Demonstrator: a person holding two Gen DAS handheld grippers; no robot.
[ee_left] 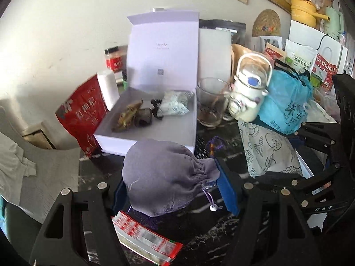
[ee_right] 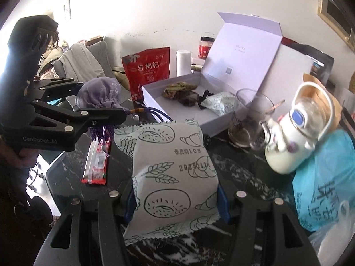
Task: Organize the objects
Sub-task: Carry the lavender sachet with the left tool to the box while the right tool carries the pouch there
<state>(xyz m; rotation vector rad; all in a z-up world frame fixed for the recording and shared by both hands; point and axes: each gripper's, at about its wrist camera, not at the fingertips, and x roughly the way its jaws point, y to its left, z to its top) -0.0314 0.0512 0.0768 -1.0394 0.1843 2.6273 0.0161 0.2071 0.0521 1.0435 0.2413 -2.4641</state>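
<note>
My left gripper (ee_left: 170,188) is shut on a grey-purple drawstring pouch (ee_left: 164,177) and holds it above the dark marble table, just in front of the open white box (ee_left: 146,133). The box holds a dried brown bundle (ee_left: 131,115) and a small pale packet (ee_left: 175,103). My right gripper (ee_right: 176,201) is shut on a pale green bread-print packet (ee_right: 173,173), which also shows in the left wrist view (ee_left: 266,150). In the right wrist view the left gripper (ee_right: 99,115) with the pouch (ee_right: 99,95) is at the left, near the box (ee_right: 184,113).
A red goji bag (ee_left: 82,110) leans left of the box. A glass mug (ee_left: 210,102), a white teapot (ee_left: 248,93) and a blue bag (ee_left: 286,102) stand to its right. A red-edged sachet (ee_right: 96,161) lies on the table. Clutter lines the back wall.
</note>
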